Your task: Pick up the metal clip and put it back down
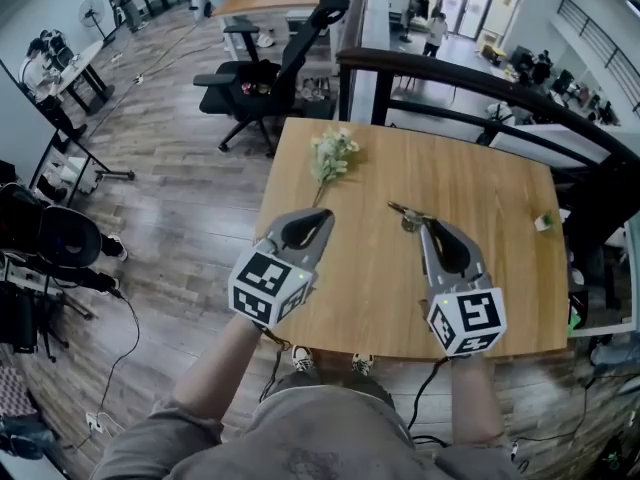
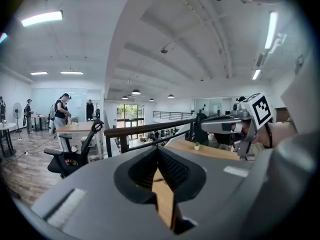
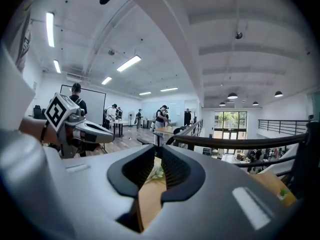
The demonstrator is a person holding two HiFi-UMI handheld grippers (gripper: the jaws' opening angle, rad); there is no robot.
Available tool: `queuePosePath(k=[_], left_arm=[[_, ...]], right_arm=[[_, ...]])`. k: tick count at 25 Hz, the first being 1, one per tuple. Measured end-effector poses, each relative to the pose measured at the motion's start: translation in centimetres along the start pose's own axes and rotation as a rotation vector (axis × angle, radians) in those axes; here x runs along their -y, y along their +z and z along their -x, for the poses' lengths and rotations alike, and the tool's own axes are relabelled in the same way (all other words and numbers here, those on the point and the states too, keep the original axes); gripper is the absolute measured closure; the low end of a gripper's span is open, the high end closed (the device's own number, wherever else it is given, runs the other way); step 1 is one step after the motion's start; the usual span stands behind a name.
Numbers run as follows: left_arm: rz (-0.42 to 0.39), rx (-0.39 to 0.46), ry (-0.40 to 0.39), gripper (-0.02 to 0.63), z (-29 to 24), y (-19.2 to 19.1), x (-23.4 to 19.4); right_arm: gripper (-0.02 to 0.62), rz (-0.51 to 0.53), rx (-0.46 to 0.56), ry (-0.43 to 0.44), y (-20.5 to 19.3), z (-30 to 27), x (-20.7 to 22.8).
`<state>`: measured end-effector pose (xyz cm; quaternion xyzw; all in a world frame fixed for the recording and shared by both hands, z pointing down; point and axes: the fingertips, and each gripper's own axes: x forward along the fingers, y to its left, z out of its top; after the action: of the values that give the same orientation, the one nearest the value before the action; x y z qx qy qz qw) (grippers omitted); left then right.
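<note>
Looks all but finished, judging by the metal clip (image 1: 407, 214) lying loose near the middle of the table (image 1: 500, 298), free of both grippers. Holds nothing in the right gripper (image 1: 426, 227), with jaws a slim gap apart, and nothing in the left gripper (image 1: 323, 217), with jaws pressed together. Leaves little beyond drawing away. Small, thin, dull-grey metal on smooth pale wood grain; ribbed black inner faces on jaws of grey moulded plastic.

A person is holding the left gripper (image 1: 324, 216) and right gripper (image 1: 428, 227) side by side over the wooden table (image 1: 500, 188). The metal clip (image 1: 407, 214) is lying just past the right one's tip, and a flower sprig (image 1: 333, 155) is lying farther back.
</note>
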<state>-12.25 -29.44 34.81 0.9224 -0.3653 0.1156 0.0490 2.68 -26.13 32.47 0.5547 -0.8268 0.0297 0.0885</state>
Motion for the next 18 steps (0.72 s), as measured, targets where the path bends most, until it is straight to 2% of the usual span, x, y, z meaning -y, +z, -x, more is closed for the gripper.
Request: queuePosePath(k=[6,18], left_arm=[[-0.025,0.067,-0.004,0.606,3.4,2.3,1.5],[-0.015,0.086,0.014,0.606,8.1,2.3,3.6]], right_arm=[[0.557,-0.055,0.096,0.013,3.3,3.8,-2.2],[0.576,-0.098,0.101,0.05,3.7,8.3,-6.7]])
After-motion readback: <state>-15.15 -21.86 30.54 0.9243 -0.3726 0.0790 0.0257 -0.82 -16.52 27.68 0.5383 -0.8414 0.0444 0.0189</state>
